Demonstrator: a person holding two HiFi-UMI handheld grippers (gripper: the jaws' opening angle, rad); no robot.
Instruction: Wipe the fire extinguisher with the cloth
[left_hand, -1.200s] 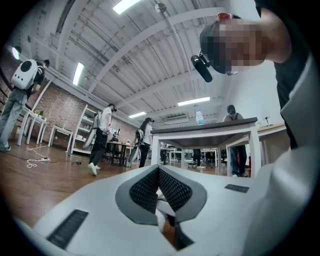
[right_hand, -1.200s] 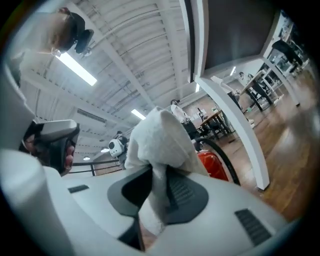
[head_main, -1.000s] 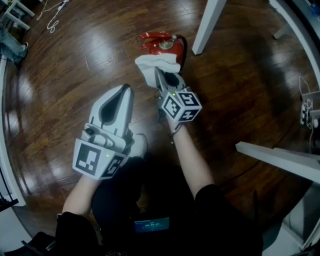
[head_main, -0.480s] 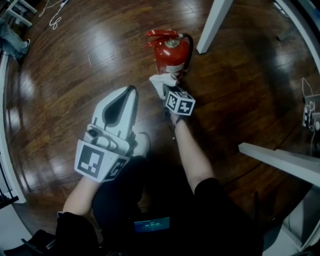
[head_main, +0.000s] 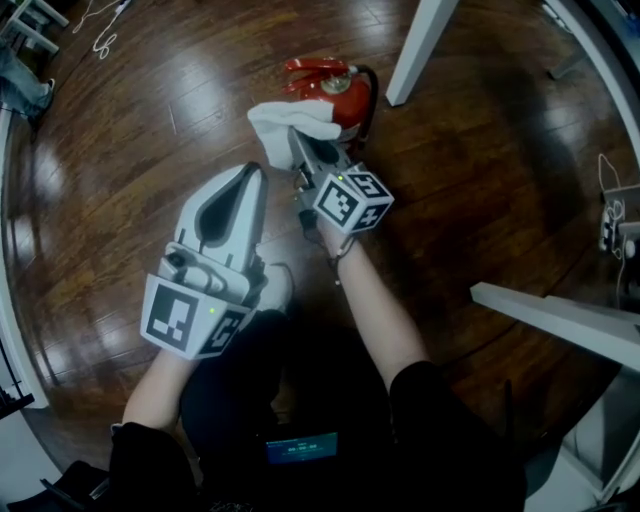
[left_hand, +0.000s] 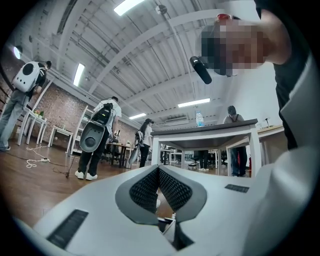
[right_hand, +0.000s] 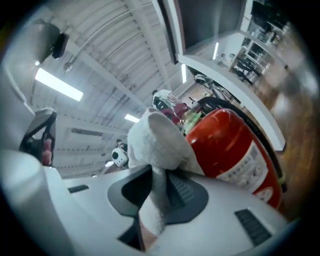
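Shared lab or workshop loft, not a home. Past the left gripper's (left_hand: 158, 170) jaws there's a white-painted open-beam ceiling (left_hand: 150, 45) with long strip lights (left_hand: 125, 6). A red brick wall (left_hand: 57, 107) stands off to their left, and rows of white-legged work tables (left_hand: 205, 131) run straight ahead, with a clear water bottle (left_hand: 199, 119) on the nearest. People stand about, one wearing a bulky grey-and-black backpack rig (left_hand: 95, 134). A loose white cable (left_hand: 34, 161) lies low and left of the jaws on the dark glossy wood-plank floor (left_hand: 30, 175).

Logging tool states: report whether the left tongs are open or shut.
Shut. In the left gripper view the left tongs show their padded tips meeting, with nothing held between them.
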